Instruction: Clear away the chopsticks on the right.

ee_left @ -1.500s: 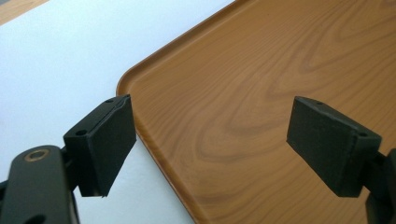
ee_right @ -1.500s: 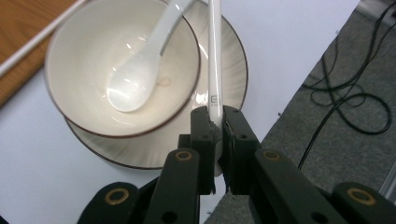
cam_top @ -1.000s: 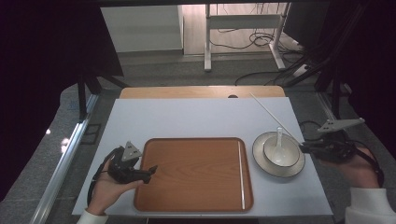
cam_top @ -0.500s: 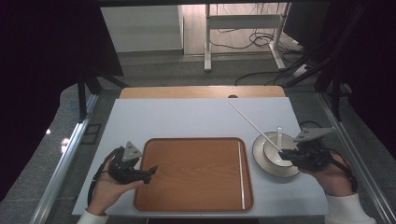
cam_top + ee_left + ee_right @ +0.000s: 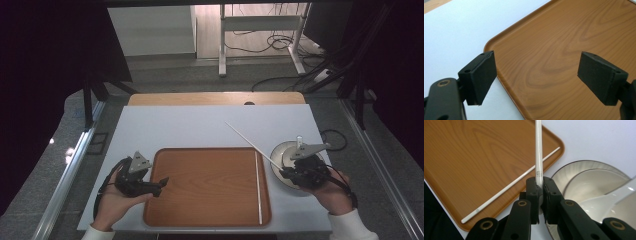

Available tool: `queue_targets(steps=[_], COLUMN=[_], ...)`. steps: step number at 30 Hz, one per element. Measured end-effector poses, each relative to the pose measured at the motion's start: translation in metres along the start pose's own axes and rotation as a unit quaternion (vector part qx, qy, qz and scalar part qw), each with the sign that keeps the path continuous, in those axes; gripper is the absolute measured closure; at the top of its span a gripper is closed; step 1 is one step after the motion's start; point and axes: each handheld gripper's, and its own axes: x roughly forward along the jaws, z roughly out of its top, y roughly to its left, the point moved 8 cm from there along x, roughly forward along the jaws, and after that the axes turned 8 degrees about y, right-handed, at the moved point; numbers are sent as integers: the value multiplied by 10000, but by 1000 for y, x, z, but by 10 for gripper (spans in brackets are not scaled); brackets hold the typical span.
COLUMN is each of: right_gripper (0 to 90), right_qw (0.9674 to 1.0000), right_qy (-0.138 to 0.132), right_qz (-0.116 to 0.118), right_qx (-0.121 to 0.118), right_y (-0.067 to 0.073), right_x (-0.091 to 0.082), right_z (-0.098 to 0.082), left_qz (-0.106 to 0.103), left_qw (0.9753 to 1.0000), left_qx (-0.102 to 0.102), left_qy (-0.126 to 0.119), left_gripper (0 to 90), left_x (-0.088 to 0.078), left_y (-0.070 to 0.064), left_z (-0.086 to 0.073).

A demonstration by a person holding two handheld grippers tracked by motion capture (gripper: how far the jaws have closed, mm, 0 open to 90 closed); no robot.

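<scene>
A wooden tray (image 5: 207, 185) lies in the middle of the white table. One white chopstick (image 5: 258, 187) rests along the tray's right side, also seen as chopstick (image 5: 509, 186) in the right gripper view. My right gripper (image 5: 284, 173) is shut on a second white chopstick (image 5: 250, 141), which slants up and to the left over the tray's far right corner. In the right gripper view the right gripper (image 5: 539, 183) clamps that stick (image 5: 539, 157) near its end. My left gripper (image 5: 162, 182) hangs open over the tray's left edge; the left gripper (image 5: 536, 75) has nothing between its pads.
A white bowl on a plate (image 5: 281, 152) stands just right of the tray, under my right hand; the bowl (image 5: 594, 185) shows beside the jaws. The bare white table (image 5: 200, 127) stretches behind the tray. A wooden strip (image 5: 215, 98) edges the far side.
My right gripper has moved left and slightly down with the chopstick, from beside the bowl towards the tray's right edge. The left gripper has stayed still.
</scene>
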Motion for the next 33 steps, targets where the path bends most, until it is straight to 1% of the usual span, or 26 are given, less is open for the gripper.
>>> queue_targets(steps=[3, 7, 10, 17, 21, 27, 31, 32, 33], right_gripper=[842, 841, 842, 841, 841, 841, 840, 840, 839], right_qw=[10000, 9999, 9997, 9979, 9961, 9944, 9934, 9928, 9925], right_qy=[46, 70, 120, 404, 592, 735, 859, 883, 918], right_qz=[32, 67, 142, 312, 364, 355, 395, 406, 418], right_qx=[-21, -121, -169, -400, -548, -675, -654, -702, -695], right_y=[7, 15, 25, 50, 61, 68, 70, 70, 71], right_x=[7, 15, 21, 45, 59, 70, 75, 78, 80], right_z=[3, 9, 10, 13, 13, 13, 10, 10, 9], left_qz=[10, 9, 7, 4, 2, 4, 12, 13, 22], left_qw=[10000, 10000, 10000, 10000, 10000, 10000, 10000, 10000, 10000], left_qx=[-10, -5, 6, 6, 26, 41, 29, 24, 38], left_qy=[17, 20, 31, 39, 52, 57, 51, 56, 63], left_gripper=[155, 155, 155, 155, 155, 155, 155, 155, 155], left_x=[1, 1, 1, 2, 3, 3, 2, 3, 3], left_y=[1, 0, 0, -1, -2, -2, -1, -1, -1], left_z=[-1, -1, -1, -1, -2, -1, -1, -1, -2])
